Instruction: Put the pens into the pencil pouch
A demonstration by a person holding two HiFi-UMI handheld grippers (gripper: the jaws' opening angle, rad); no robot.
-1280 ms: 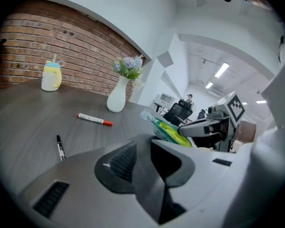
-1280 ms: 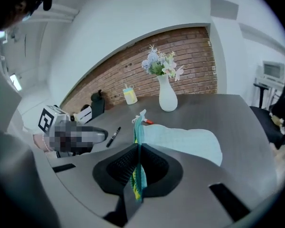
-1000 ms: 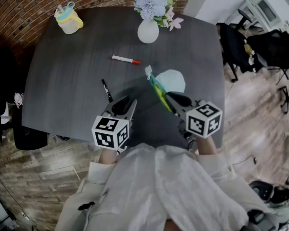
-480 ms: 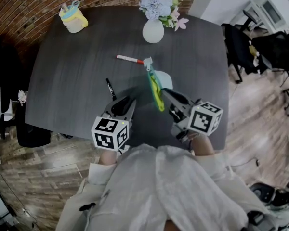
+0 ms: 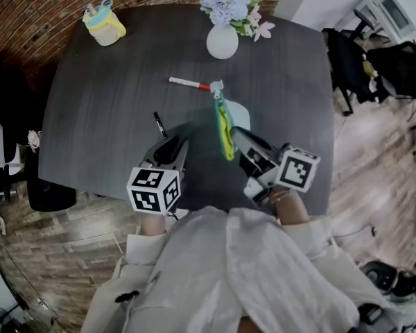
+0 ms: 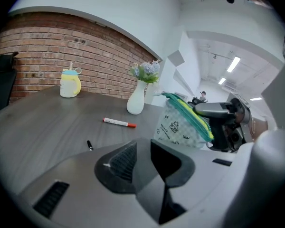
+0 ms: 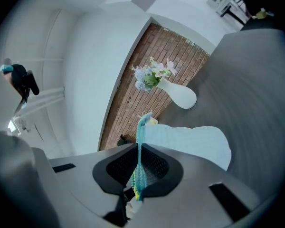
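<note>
My right gripper [image 7: 138, 171] is clamped on the zipper edge of the pouch [image 5: 225, 125], lifted over the table's [image 5: 90, 82] near-right part, and my left gripper [image 6: 141, 161] has its jaws apart with nothing in them, so I'd hold the mouth steady facing left and grab the black pen [image 5: 159, 125] toward the near edge first, then the red pen [image 5: 189, 83] mid-table.

Your left gripper [image 6: 143, 146] hides all but one end of the black pen [image 6: 89, 145], nearer you than the vase [image 6: 135, 101]. The pencil pouch [image 5: 224, 127] loses its end farthest from the vase behind your right gripper [image 5: 237, 134]. What sits in the yellow cup [image 5: 105, 30] is too small to tell.
</note>
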